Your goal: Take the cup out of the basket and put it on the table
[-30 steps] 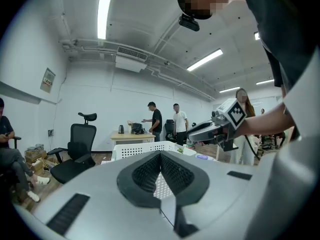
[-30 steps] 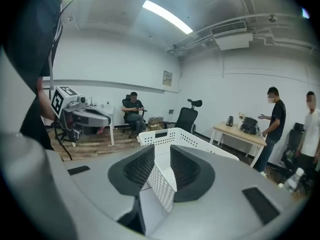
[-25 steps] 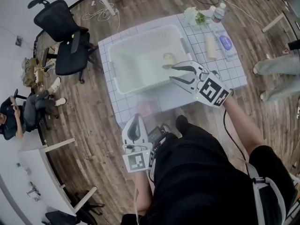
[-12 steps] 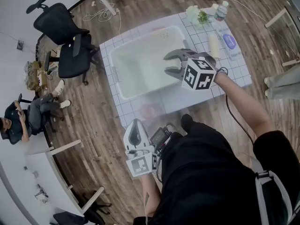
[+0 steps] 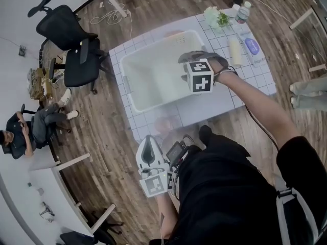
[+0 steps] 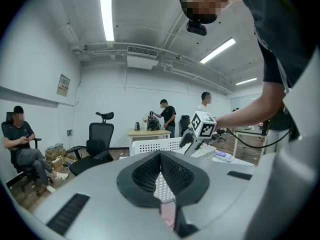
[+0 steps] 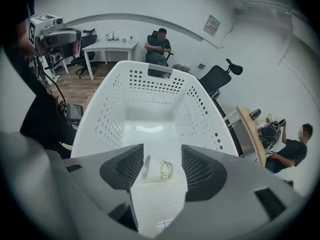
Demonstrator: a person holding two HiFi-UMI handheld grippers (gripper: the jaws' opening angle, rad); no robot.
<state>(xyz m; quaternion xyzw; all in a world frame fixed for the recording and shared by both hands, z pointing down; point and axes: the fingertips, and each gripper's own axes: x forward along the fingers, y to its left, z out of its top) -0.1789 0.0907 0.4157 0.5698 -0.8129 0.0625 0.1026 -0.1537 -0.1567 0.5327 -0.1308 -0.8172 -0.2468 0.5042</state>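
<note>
Two things have changed within the last second. My right gripper [image 5: 188, 68] has dropped from above the near rim down into the basket [image 5: 148, 80], and its jaws have just been spreading wide. The cup [image 7: 159, 170] lies on its side on the basket floor, framed between the open jaws but touched by neither, so I judge the reach nearly finished and the grasp still to come.

My left gripper [image 5: 149, 149] is clenched on nothing, low beside my hip and well clear of the surface [image 5: 204, 108].

The perforated walls rise on both sides of the cup, and one end wall is close by. The only free way out is straight up over the rim. Beyond that, the strip of surface between basket and me looks bare enough for setting down.
</note>
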